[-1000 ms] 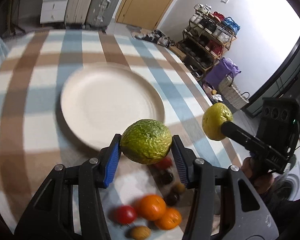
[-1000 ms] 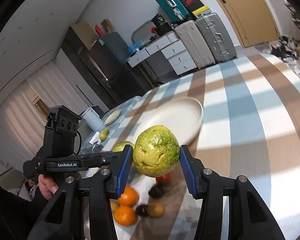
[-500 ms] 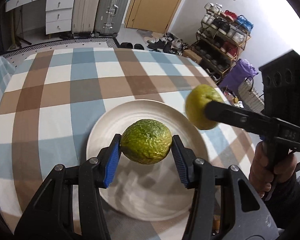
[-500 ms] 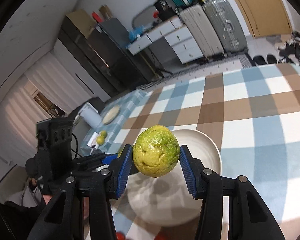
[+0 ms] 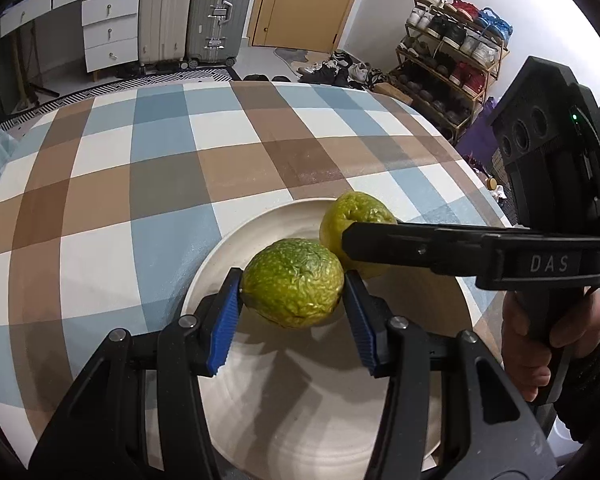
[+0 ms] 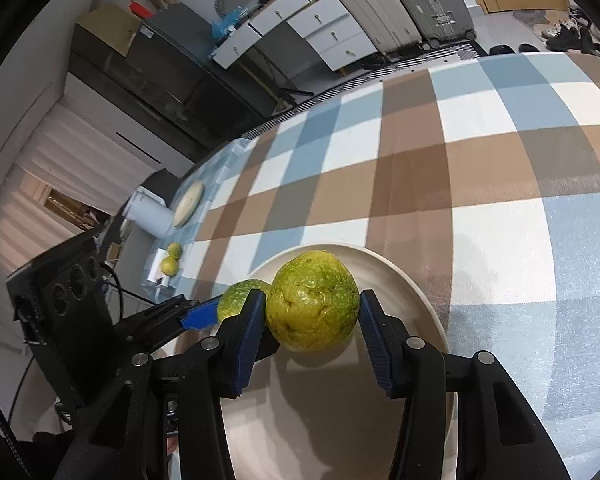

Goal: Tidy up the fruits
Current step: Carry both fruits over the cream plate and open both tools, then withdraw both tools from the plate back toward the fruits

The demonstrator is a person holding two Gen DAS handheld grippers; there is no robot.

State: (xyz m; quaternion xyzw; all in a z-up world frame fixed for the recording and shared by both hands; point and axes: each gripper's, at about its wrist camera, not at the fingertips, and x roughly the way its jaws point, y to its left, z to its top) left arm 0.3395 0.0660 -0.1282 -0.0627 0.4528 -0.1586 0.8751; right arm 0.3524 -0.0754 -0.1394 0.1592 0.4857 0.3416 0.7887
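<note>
While both tools are clamped on fruit, neither has let go. The left tool [image 5: 293,294] grips a wrinkled green fruit [image 5: 293,282] between its blue pads [image 5: 224,320], pads pressing both sides. The right tool [image 6: 313,312] grips a yellower green fruit [image 6: 314,300] the same way; in the left wrist view that fruit [image 5: 354,220] sits at the tip of the right tool's black arm, just beyond and nearly touching the first.

Change since a second ago: then both fruits hung over the near table edge, above a scatter of small fruits, oranges and tomatoes, with the plate ahead. Now both are low over the cream plate [image 5: 260,420], its rim [image 6: 420,292] wrapping around them, shadows directly under. The loose pile has dropped out of view. Cannot tell whether either fruit rests on the plate.

Outward: checked blue, brown and white tablecloth [image 5: 160,168], otherwise bare near the plate. The person's hand [image 5: 528,344] holds the right tool's handle.

Judgement: carry is done, placement is at hand. Next call is to open both tools and back out without nudging the neighbouring fruit; round fruit may roll on the shallow plate.
</note>
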